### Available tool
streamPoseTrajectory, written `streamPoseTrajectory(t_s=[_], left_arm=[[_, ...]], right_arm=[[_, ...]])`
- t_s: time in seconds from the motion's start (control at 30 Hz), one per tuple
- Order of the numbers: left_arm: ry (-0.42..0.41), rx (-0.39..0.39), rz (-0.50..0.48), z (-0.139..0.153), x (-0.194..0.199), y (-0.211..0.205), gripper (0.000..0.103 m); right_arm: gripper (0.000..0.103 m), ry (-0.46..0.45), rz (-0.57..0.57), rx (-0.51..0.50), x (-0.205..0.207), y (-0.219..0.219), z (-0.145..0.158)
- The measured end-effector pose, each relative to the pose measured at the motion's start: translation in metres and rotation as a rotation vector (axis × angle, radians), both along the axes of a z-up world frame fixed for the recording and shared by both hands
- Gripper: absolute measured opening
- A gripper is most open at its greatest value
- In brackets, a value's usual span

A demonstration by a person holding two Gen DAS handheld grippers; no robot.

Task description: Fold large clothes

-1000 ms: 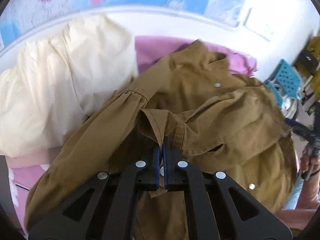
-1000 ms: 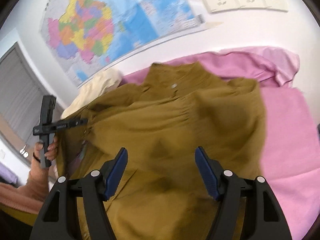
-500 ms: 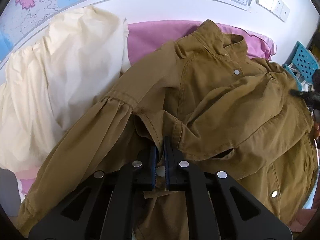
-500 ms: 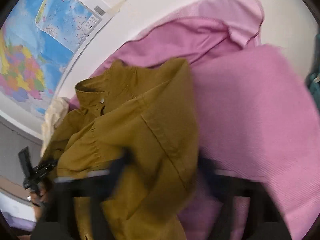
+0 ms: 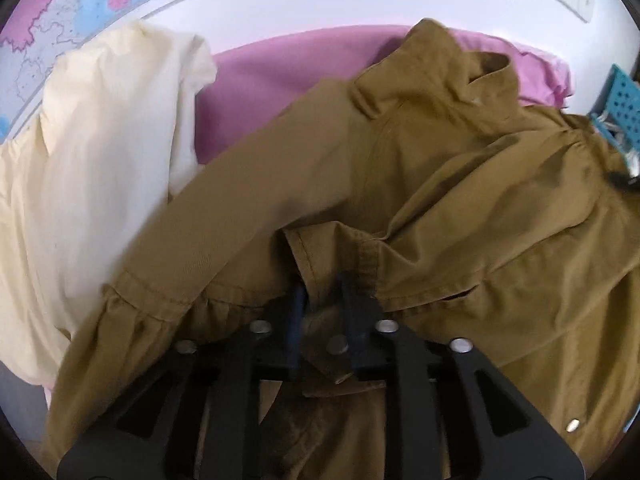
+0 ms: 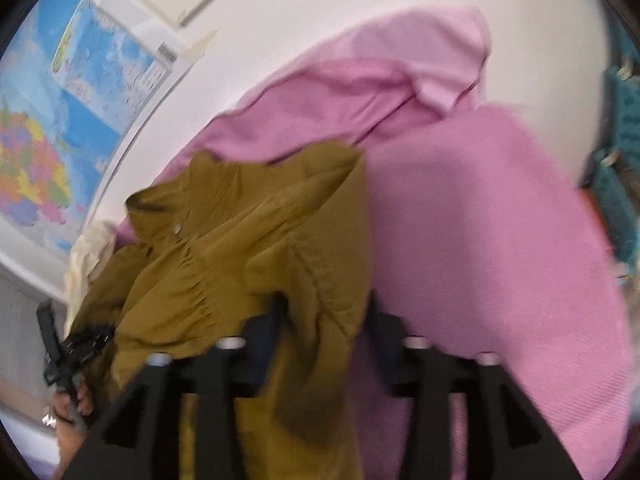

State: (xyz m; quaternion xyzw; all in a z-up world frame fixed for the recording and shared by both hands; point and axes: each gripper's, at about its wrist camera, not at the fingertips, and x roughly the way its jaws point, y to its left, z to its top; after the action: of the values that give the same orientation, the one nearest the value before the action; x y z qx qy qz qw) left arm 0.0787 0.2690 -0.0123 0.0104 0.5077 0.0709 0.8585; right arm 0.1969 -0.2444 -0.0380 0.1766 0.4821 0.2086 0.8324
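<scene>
While a fold of the brown jacket (image 5: pixel 460 184) lies between them, the jaws of the left gripper (image 5: pixel 322 300) are seen parted, having just been opening. From the right wrist, the jacket is spread on the pink blanket (image 6: pixel 500 220); the right gripper (image 6: pixel 326 320) has just been opening, its jaws astride the jacket's edge.

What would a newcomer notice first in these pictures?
The olive-brown jacket sprawls crumpled over the pink bedcover, filling most of both views. A cream garment is heaped at its left in the left wrist view. A colourful map hangs on the wall behind.
</scene>
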Motion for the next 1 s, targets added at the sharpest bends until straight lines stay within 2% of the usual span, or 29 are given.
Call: streamPoseTrajectory(t_s=[0.1, 0.17, 0.2, 0.27, 0.33, 0.4, 0.47, 0.53, 0.63, 0.77, 0.8, 0.9, 1.0], left_arm=[[-0.012, -0.028, -0.009, 0.013, -0.011, -0.001, 0.033], [-0.061, -0.061, -0.033, 0.031, -0.030, -0.001, 0.054], [-0.087, -0.070, -0.050, 0.039, -0.039, -0.001, 0.061], [-0.147, -0.058, -0.083, 0.059, -0.065, -0.005, 0.063], [-0.196, -0.022, -0.086, 0.076, -0.087, -0.008, 0.071], [-0.244, 0.022, -0.071, 0.092, -0.113, -0.006, 0.072], [-0.276, 0.098, -0.018, 0.103, -0.133, 0.000, 0.073], [-0.289, 0.119, 0.022, 0.109, -0.145, 0.011, 0.079], [-0.289, 0.099, 0.082, 0.108, -0.162, 0.030, 0.081], [-0.215, 0.058, 0.108, 0.088, -0.182, 0.051, 0.081], [-0.201, 0.060, 0.110, 0.083, -0.186, 0.051, 0.081], [-0.152, 0.063, 0.098, 0.065, -0.198, 0.053, 0.081], [-0.123, 0.069, 0.098, 0.052, -0.198, 0.054, 0.081]], right_arm=[[0.052, -0.130, 0.009, -0.061, -0.023, 0.007, 0.041], [0.054, -0.200, 0.057, -0.066, -0.038, 0.021, 0.064], [0.054, -0.233, 0.101, -0.064, -0.046, 0.031, 0.074], [0.056, -0.300, 0.233, -0.072, -0.067, 0.070, 0.091], [0.056, -0.332, 0.371, -0.079, -0.083, 0.111, 0.096], [0.056, -0.337, 0.532, -0.069, -0.099, 0.165, 0.092], [0.056, -0.345, 0.631, -0.100, -0.110, 0.209, 0.085], [0.056, -0.345, 0.731, -0.141, -0.120, 0.259, 0.073], [0.055, -0.313, 0.814, -0.160, -0.123, 0.314, 0.053], [0.054, -0.238, 0.823, -0.207, -0.109, 0.362, 0.025], [0.054, -0.237, 0.805, -0.237, -0.104, 0.366, 0.019], [0.052, -0.168, 0.766, -0.226, -0.087, 0.367, 0.001], [0.052, -0.150, 0.746, -0.210, -0.086, 0.361, 0.003]])
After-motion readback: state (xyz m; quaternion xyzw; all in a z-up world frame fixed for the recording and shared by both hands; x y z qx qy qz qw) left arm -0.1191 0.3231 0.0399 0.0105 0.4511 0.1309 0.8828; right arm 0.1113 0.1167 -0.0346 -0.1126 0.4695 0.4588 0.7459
